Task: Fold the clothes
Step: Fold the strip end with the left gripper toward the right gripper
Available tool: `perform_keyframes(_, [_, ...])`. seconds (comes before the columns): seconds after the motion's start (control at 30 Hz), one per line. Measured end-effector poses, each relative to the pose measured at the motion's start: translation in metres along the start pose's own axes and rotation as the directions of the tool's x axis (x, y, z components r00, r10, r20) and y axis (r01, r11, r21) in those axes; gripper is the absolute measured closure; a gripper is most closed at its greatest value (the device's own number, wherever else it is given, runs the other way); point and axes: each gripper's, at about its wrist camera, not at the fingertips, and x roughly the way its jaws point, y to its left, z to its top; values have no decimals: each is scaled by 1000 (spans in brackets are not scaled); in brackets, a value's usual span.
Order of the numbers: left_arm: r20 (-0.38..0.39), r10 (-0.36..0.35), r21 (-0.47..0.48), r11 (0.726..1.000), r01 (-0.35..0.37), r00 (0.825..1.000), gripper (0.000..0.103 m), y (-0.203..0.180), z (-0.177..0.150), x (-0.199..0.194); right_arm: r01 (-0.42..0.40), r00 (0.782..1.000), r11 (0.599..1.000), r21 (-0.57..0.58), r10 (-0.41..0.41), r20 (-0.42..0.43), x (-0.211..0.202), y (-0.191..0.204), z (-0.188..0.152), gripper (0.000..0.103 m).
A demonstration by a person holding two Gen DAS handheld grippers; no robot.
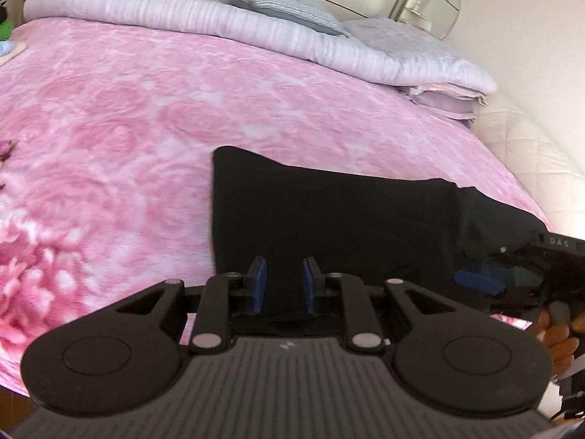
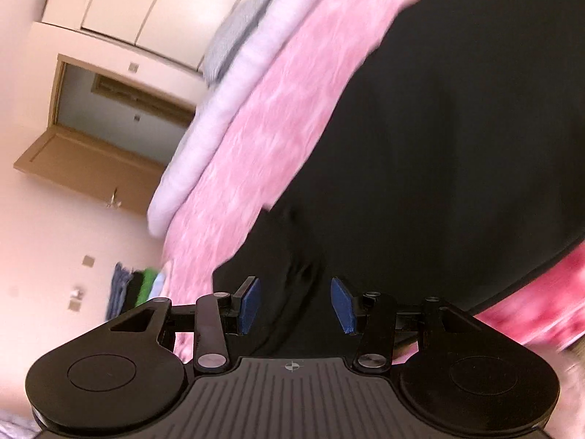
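Observation:
A black garment (image 1: 347, 212) lies folded flat on the pink flowered bedspread (image 1: 146, 109), near the bed's front right. My left gripper (image 1: 284, 267) hovers just over its near edge, blue pads parted by a narrow gap with nothing pinched between them. My right gripper (image 1: 486, 281) comes in at the garment's right side, with a hand (image 1: 555, 333) behind it. In the tilted, blurred right wrist view the same black garment (image 2: 457, 146) fills the right half, and the right gripper (image 2: 294, 292) stands open over it, nothing between its pads.
A rolled lilac quilt (image 1: 219, 18) and grey pillows (image 1: 278, 3) lie along the head of the bed. Stacked folded clothes (image 2: 135, 285) sit at a far corner. A wardrobe (image 2: 146, 0) and a wooden door (image 2: 91, 146) stand beyond the pink bedspread (image 2: 274, 128).

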Motion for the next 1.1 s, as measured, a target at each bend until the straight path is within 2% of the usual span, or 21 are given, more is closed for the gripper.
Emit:
perform_keyframes(0.2, [-28,11,-16,1000,-12,1000,86,16,-1,6,22,999,1000,19,-21,-27,34,2,-2,55])
perform_keyframes(0.33, [-36,13,-27,1000,-14,999,86,22,-1,13,64,998,998,-19,-64,-27,51,7,-1,55])
perform_keyframes(0.37, [-36,14,-27,1000,-15,999,86,23,0,13,71,997,997,-44,-71,-18,54,9,-3,67])
perform_keyframes(0.4, [-35,16,-27,999,-17,999,86,24,1,13,79,997,994,-70,-79,-8,57,12,-5,97])
perform_keyframes(0.47, [-33,12,-28,1000,-13,999,86,24,3,13,108,994,985,-136,-107,12,61,18,-11,98])
perform_keyframes(0.53, [-32,-5,-29,1000,4,999,87,22,6,13,107,993,970,-219,-94,68,53,29,-14,98])
perform_keyframes(0.6, [-33,-42,-15,999,41,999,87,13,10,16,136,983,933,-334,-85,162,32,46,-18,98])
perform_keyframes(0.7, [-39,-100,12,995,100,994,87,-4,16,22,229,946,871,-434,-94,309,-7,55,-16,98])
perform_keyframes(0.8, [-59,-134,51,989,137,989,87,-28,19,35,328,905,861,-389,-169,390,-38,38,-6,98])
perform_keyframes(0.87, [-79,-149,82,984,155,986,87,-46,19,46,393,874,867,-307,-249,416,-50,13,1,98])
perform_keyframes(0.93, [-113,-134,110,983,147,984,87,-59,18,57,448,843,870,-205,-335,420,-63,-20,6,98])
perform_keyframes(0.97, [-131,-122,125,982,139,984,87,-64,17,63,447,841,881,-154,-356,408,-69,-34,10,98])
perform_keyframes(1.03, [-157,-100,150,981,123,983,87,-72,15,70,401,855,912,-85,-339,393,-92,-56,14,98])
perform_keyframes(1.1, [-164,-84,167,980,111,983,87,-77,16,73,383,861,919,-94,-318,397,-103,-57,17,98])
